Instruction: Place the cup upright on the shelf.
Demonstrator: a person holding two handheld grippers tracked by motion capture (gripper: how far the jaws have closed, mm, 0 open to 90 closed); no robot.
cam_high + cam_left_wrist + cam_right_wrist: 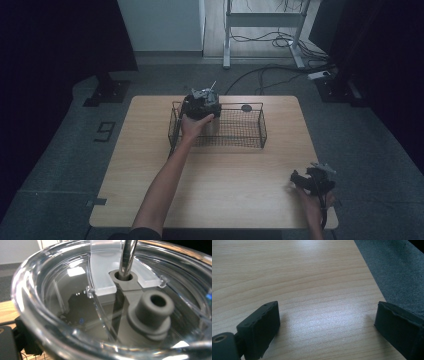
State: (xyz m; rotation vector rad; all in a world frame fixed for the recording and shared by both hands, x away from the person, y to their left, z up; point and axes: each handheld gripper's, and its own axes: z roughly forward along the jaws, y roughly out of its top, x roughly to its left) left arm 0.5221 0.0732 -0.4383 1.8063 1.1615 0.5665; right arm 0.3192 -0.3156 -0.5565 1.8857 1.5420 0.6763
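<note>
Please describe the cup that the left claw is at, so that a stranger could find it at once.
On the wooden table stands a black wire basket at the far side. At its left end, under the left claw, is a tumbler with a clear lid, a metal straw and a grey stopper.

left tool (202,102) jaws hidden behind tumbler (105,305)

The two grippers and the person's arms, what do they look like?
Both grippers are black and boxy. The left gripper and right gripper each carry a grey three-cornered plate on top. In the right gripper view, its fingers are blocky matte-black pads with rough edges. The forearms are bare, with a dark sleeve at the left upper arm.
</note>
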